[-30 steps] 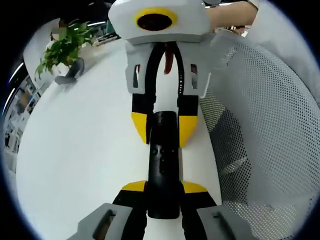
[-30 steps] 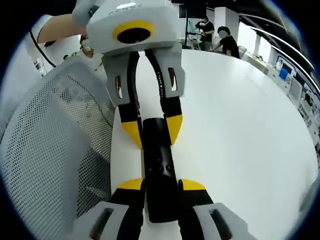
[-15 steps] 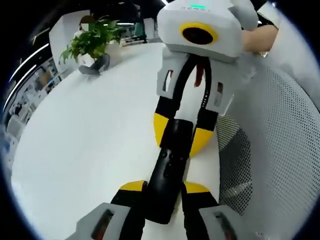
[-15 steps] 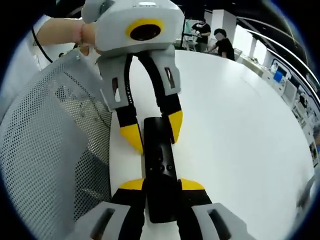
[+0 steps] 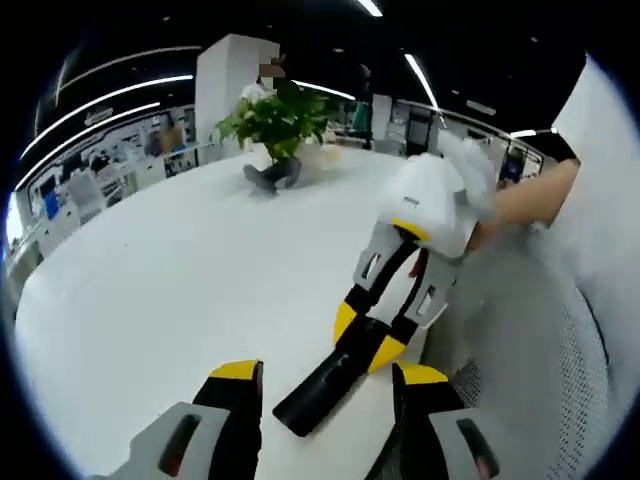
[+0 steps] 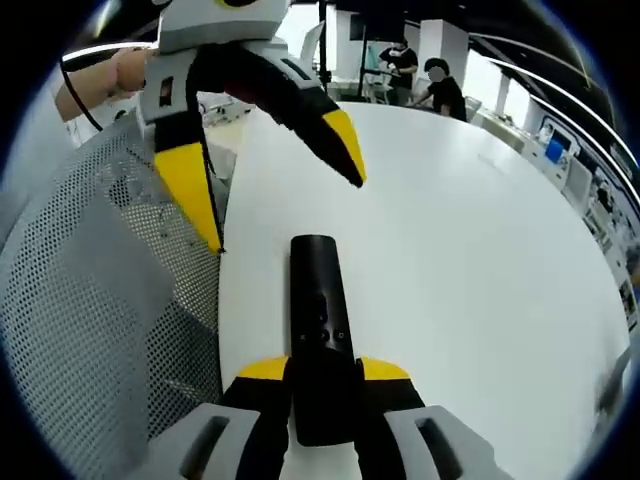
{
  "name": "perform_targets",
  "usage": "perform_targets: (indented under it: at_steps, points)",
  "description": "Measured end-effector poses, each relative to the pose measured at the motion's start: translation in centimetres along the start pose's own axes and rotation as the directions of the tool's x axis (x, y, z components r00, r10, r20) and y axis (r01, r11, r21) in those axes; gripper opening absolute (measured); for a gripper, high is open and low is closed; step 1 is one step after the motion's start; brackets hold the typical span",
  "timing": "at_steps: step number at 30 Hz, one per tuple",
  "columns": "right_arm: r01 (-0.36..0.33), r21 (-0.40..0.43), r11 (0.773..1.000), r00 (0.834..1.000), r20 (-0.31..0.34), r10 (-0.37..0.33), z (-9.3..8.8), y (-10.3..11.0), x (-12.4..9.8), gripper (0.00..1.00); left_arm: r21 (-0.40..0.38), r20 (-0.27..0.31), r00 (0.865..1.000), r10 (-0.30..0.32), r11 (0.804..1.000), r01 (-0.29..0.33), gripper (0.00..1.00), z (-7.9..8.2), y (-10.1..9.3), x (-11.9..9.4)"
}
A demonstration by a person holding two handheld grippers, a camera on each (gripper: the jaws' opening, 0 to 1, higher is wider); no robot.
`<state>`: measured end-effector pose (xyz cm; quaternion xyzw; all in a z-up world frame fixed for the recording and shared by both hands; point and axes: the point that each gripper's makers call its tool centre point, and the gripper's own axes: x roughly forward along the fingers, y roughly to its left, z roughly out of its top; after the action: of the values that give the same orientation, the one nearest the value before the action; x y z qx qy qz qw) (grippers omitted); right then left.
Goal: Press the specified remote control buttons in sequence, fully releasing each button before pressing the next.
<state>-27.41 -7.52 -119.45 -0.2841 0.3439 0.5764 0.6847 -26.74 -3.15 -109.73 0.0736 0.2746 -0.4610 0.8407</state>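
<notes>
Remote control (image 5: 325, 388) sits low on the white bench (image 5: 170, 290) in the left gripper view, a slim black bar lying at a slant, and we can see the right tool (image 5: 368, 337) clamped on its far end with both yellow tips against it. Our left tool (image 5: 325, 385) has its jaws spread wide at the bottom of that view, one each side of the remote's near end with clear gaps, so it has hold of nothing. Further back on the bench there's a potted plant (image 5: 278, 125), and a hand (image 5: 520, 200) holds the right tool from the right, next to a grey mesh chair back (image 5: 560, 380). Over in the right gripper view, the remote control (image 6: 320, 330) runs straight up from the bottom, and the right tool (image 6: 322, 385) has its yellow-tipped jaws closed snugly on the near half of it. We can make out a few small buttons on its top face. The left tool (image 6: 275, 165) hangs above the remote's far end, jaws wide apart and not touching it. The chair mesh (image 6: 100, 330) covers the left side, and two people (image 6: 430, 80) stand far back beyond the bench (image 6: 470, 260).
</notes>
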Motion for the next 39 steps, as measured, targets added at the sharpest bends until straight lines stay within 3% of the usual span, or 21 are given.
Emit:
perform_targets:
  at_steps: [2, 5, 9, 10, 11, 14, 15, 17, 21, 23, 25, 26, 27, 29, 30, 31, 33, 34, 35, 37, 39]
  points:
    - [-0.001, 0.0, 1.0, 1.0, 0.0, 0.001, 0.0, 0.0, 0.0, 0.22, -0.075, 0.12, 0.992, 0.049, 0.996, -0.041, 0.65, 1.6, 0.2, -1.5]
    - [-0.002, 0.005, 1.0, 1.0, -0.002, 0.002, 0.0, 0.0, -0.1, 0.22, -0.12, 0.225, 0.967, 0.122, 0.988, -0.097, 0.73, 2.8, 0.6, -3.2]
    - [0.0, 0.001, 1.0, 1.0, -0.012, 0.0, 0.0, 0.0, 0.0, 0.22, -0.105, 0.283, 0.929, 0.238, 0.971, -0.216, 0.85, 2.9, 1.5, -5.2]
    - [0.0, 0.001, 1.0, 1.0, -0.013, 0.0, 0.0, 0.0, 0.0, 0.22, -0.094, 0.317, 0.915, 0.251, 0.968, -0.233, 0.88, 3.3, 1.6, -5.7]
    - [-0.001, 0.001, 1.0, 1.0, -0.014, 0.001, 0.0, 0.0, 0.0, 0.22, -0.102, 0.385, 0.884, 0.265, 0.964, -0.245, 0.91, 4.2, 1.5, -6.3]
    - [-0.002, 0.002, 1.0, 1.0, -0.017, 0.002, -0.1, -0.1, 0.0, 0.22, -0.138, 0.503, 0.814, 0.29, 0.957, -0.256, 1.0, 5.7, 1.5, -7.8]
    - [-0.002, 0.0, 1.0, 1.0, -0.019, 0.002, -0.1, -0.1, 0.0, 0.22, -0.137, 0.555, 0.778, 0.295, 0.955, -0.264, 1.0, 6.3, 1.5, -8.5]
    - [-0.002, -0.001, 1.0, 1.0, -0.02, 0.002, -0.1, -0.1, 0.0, 0.22, -0.148, 0.6, 0.737, 0.31, 0.949, -0.278, 1.0, 6.7, 1.6, -9.2]
    - [-0.001, -0.001, 1.0, 1.0, -0.02, 0.001, -0.1, -0.1, 0.0, 0.22, -0.161, 0.623, 0.704, 0.342, 0.936, -0.313, 1.0, 6.4, 1.8, -9.5]
    - [0.005, 0.008, 1.0, 1.0, -0.018, -0.005, -0.1, -0.1, 0.0, 0.22, -0.204, 0.656, 0.667, 0.352, 0.934, -0.293, 1.0, 6.5, 2.0, -9.7]
    - [0.01, 0.01, 1.0, 1.0, -0.013, -0.01, -0.1, -0.1, 0.0, 0.22, -0.197, 0.65, 0.656, 0.383, 0.919, -0.342, 1.0, 6.2, 2.4, -10.1]
    - [0.011, 0.01, 1.0, 1.0, -0.009, -0.011, -0.1, -0.1, 0.0, 0.22, -0.179, 0.651, 0.64, 0.407, 0.902, -0.392, 1.0, 6.2, 2.7, -10.4]
    - [0.012, 0.014, 1.0, 1.0, -0.005, -0.012, -0.1, -0.2, 0.0, 0.22, -0.176, 0.657, 0.631, 0.412, 0.898, -0.403, 1.0, 6.3, 2.6, -10.6]
    - [0.009, 0.012, 1.0, 1.0, 0.001, -0.009, -0.1, -0.1, 0.0, 0.22, -0.175, 0.643, 0.637, 0.425, 0.891, -0.418, 1.0, 6.0, 2.7, -10.5]
    - [0.008, -0.004, 1.0, 1.0, 0.002, -0.008, -0.1, -0.1, 0.0, 0.22, -0.17, 0.624, 0.647, 0.437, 0.885, -0.434, 1.0, 5.6, 2.9, -10.3]
    - [0.007, -0.01, 1.0, 1.0, 0.001, -0.007, -0.1, -0.2, 0.0, 0.22, -0.177, 0.578, 0.678, 0.455, 0.88, -0.44, 1.0, 4.9, 3.2, -9.8]
    - [0.001, 0.003, 1.0, 1.0, -0.003, -0.001, 0.0, -0.2, 0.0, 0.22, -0.237, 0.503, 0.725, 0.471, 0.882, -0.408, 1.0, 3.6, 3.6, -9.1]
    - [-0.004, 0.022, 1.0, 1.0, -0.003, 0.004, 0.0, -0.3, 0.0, 0.21, -0.249, 0.493, 0.732, 0.471, 0.882, -0.399, 1.0, 3.4, 3.7, -8.9]
    - [-0.008, 0.033, 0.999, 1.0, -0.001, 0.008, 0.0, -0.4, 0.0, 0.21, -0.261, 0.486, 0.737, 0.469, 0.883, -0.39, 1.0, 3.2, 3.8, -8.9]
    - [-0.008, 0.045, 0.999, 1.0, -0.006, 0.009, 0.1, -0.8, 0.0, 0.21, -0.241, 0.511, 0.716, 0.475, 0.879, -0.411, 0.99, 3.6, 3.9, -9.4]
    - [0.01, 0.034, 0.999, 0.999, -0.032, -0.009, -0.1, -1.4, -0.1, 0.21, -0.232, 0.525, 0.705, 0.476, 0.877, -0.42, 1.0, 3.8, 3.9, -9.7]
